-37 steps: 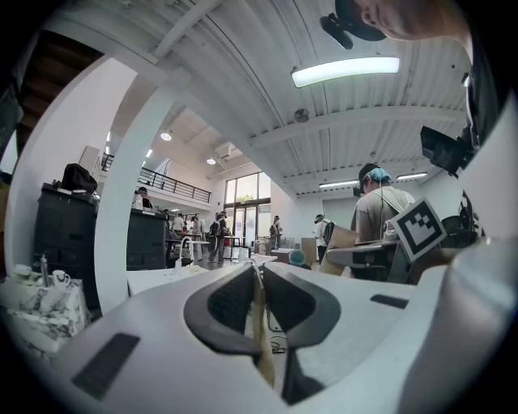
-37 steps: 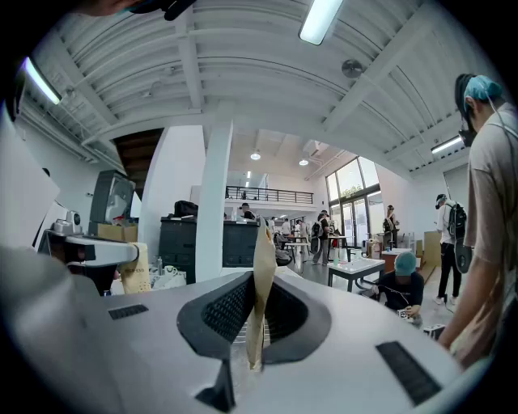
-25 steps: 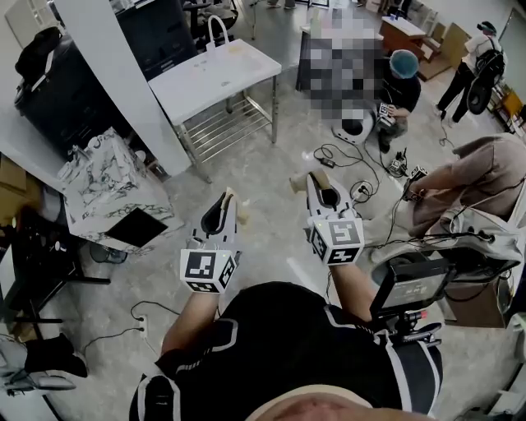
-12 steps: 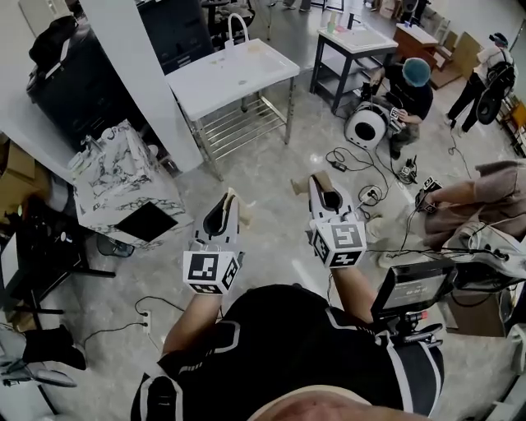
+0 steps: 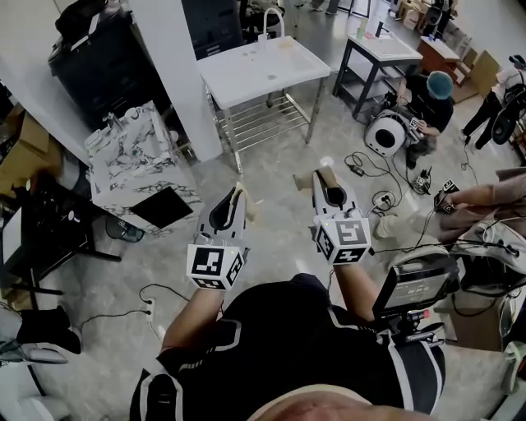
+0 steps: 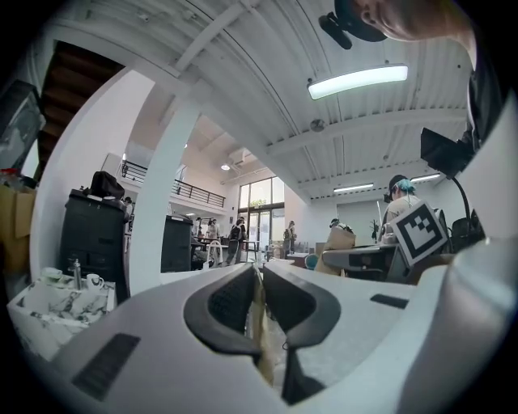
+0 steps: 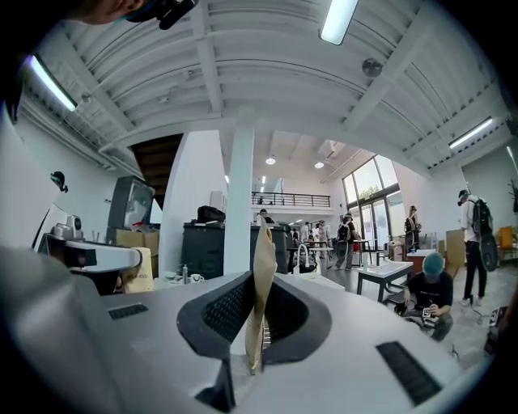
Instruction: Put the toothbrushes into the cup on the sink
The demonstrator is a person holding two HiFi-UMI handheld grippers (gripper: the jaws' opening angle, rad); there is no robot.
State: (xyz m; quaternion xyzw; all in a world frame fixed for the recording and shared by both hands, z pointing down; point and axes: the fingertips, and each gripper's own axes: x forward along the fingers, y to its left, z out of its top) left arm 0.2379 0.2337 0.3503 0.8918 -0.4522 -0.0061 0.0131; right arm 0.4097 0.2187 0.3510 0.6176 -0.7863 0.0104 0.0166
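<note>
I hold both grippers in front of me above the grey floor, several steps short of a white sink table with an arched faucet. My left gripper is shut, its tan pads pressed together, as the left gripper view shows. My right gripper is shut too, with only its tan pad strip standing up between the jaws. Small items lie on the sink top, too small to name. I can make out no toothbrush.
A marble-patterned cabinet stands at the left, with a mug and bottle on top. A white pillar rises beside it. A seated person, cables on the floor and a second table are at the right.
The view has shifted forward: the sink table and marble cabinet now sit nearer and lower in the head view. Both grippers keep their pose and stay shut.
</note>
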